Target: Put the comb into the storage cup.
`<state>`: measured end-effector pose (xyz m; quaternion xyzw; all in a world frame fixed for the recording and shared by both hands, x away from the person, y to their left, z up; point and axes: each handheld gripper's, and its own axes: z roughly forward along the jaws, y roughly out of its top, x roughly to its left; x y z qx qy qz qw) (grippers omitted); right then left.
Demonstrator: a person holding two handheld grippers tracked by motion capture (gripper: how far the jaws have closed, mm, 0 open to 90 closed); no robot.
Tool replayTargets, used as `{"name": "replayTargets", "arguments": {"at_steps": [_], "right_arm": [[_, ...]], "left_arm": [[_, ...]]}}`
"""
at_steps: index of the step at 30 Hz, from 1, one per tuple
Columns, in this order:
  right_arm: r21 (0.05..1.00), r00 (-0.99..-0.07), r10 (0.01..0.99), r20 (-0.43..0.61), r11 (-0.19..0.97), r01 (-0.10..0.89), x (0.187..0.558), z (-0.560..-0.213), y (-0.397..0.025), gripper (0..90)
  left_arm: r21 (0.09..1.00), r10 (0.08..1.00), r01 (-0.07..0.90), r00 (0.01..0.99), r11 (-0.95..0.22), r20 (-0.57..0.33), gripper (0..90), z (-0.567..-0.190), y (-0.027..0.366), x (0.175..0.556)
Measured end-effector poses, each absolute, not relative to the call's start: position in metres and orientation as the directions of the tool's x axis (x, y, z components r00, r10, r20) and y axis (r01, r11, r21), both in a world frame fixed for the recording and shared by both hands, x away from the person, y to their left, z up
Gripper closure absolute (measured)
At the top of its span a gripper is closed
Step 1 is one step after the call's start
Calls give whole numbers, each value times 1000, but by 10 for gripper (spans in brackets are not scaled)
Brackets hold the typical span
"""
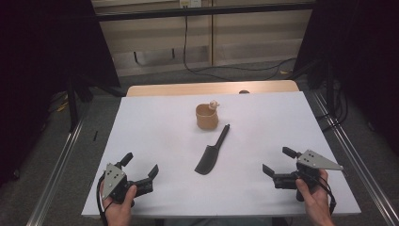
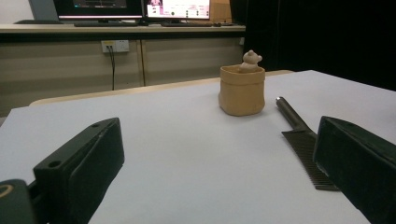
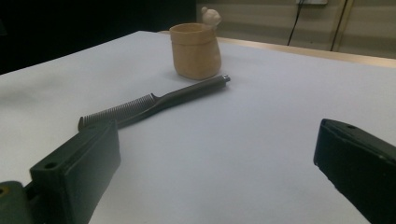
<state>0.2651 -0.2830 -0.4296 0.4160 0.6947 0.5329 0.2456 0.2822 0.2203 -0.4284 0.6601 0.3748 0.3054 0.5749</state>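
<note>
A tan cup (image 1: 207,117) with a small bear figure on its rim stands past the middle of the white table; it shows in the left gripper view (image 2: 242,89) and the right gripper view (image 3: 195,50). A black comb (image 1: 211,151) lies flat in front of it, handle toward the cup, also seen as the comb (image 2: 303,140) and the comb (image 3: 149,104). My left gripper (image 1: 139,164) is open near the front left edge. My right gripper (image 1: 279,160) is open at the front right. Both hold nothing.
The white table top (image 1: 155,132) has a wooden strip along its far edge. Metal rails run along both sides on the floor. Cables hang by the back wall, and monitors (image 2: 140,9) stand on a far bench.
</note>
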Motion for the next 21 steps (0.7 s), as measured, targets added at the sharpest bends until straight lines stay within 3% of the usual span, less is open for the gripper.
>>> {"name": "replayTargets", "arguments": {"at_steps": [21], "right_arm": [[911, -593, 789, 162, 111, 397, 303, -422, -264, 12]], "left_arm": [[987, 842, 146, 539, -66, -23, 19, -429, 219, 284]]}}
